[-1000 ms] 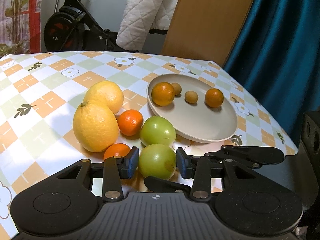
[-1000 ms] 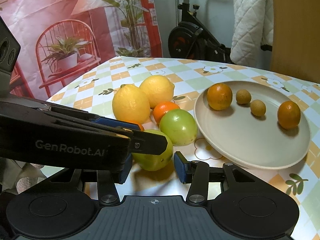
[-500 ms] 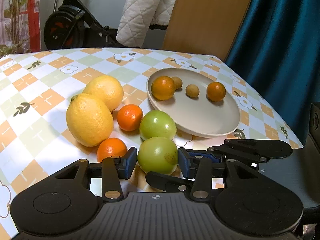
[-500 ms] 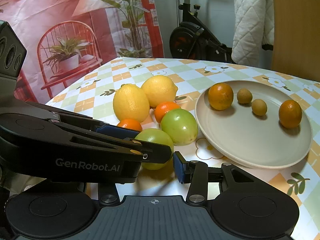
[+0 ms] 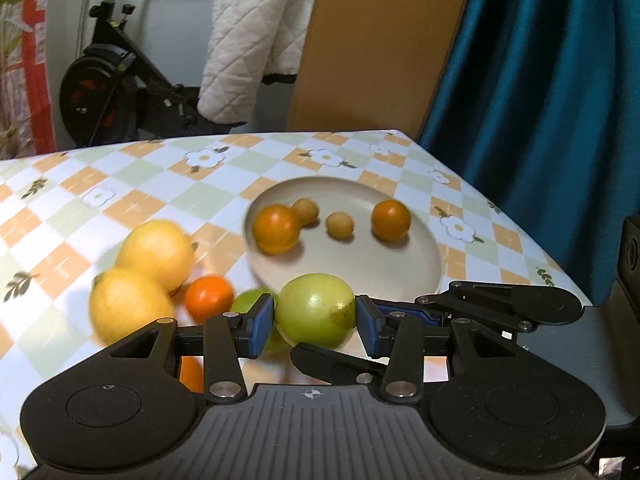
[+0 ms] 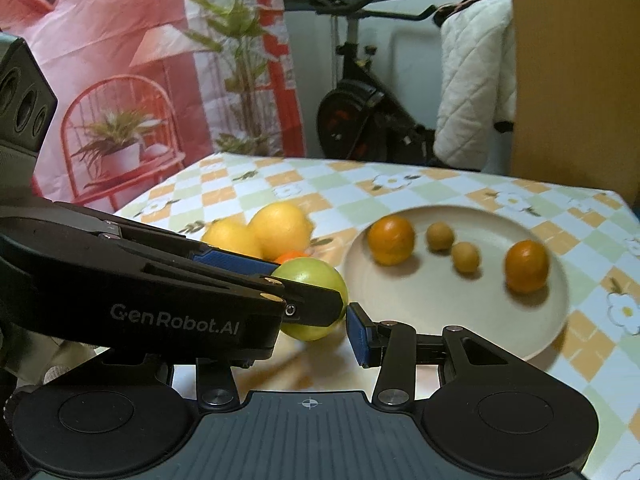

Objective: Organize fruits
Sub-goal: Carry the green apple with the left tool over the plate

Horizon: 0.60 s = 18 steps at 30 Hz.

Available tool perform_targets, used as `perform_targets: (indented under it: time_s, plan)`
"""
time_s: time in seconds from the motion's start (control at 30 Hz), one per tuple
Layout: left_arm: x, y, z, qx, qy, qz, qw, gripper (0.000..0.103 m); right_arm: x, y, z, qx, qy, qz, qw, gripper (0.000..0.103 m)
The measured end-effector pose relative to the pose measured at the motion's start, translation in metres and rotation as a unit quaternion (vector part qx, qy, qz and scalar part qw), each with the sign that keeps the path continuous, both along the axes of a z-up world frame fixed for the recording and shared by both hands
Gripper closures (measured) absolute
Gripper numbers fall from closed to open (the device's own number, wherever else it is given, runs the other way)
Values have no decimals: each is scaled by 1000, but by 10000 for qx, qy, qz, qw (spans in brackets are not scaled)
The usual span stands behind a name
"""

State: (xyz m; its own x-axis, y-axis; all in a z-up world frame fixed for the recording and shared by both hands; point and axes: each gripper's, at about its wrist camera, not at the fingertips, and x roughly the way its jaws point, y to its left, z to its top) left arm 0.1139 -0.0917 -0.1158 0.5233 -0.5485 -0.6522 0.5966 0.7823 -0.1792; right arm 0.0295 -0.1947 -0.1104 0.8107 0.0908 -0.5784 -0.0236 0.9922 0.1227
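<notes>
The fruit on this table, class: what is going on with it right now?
The left gripper has its jaws closed on a green fruit, held near the beige plate. The plate holds two oranges and two small brown fruits. Two lemons and a small orange wait on the tablecloth. The right gripper's blue pad grips nothing.

Home living space, black exercise bike [image 6: 360, 92] far, white quilted blanket [image 5: 248, 40] draped right of it, teal curtain [image 5: 540, 60] right, flower-patterned checked tablecloth [image 5: 140, 184] near.
</notes>
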Motion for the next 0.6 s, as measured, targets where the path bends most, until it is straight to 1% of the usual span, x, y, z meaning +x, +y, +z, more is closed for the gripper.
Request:
perform_targets:
  time_s: [0.23, 0.6]
  plan:
    - [18, -22, -4, -14, 66, -132, 9999, 56, 9, -23, -1, -83, -33, -216, 9997, 63]
    - [45, -39, -13, 128, 218, -30, 9997, 56, 36, -47, -14, 37, 85, -257, 9996, 63]
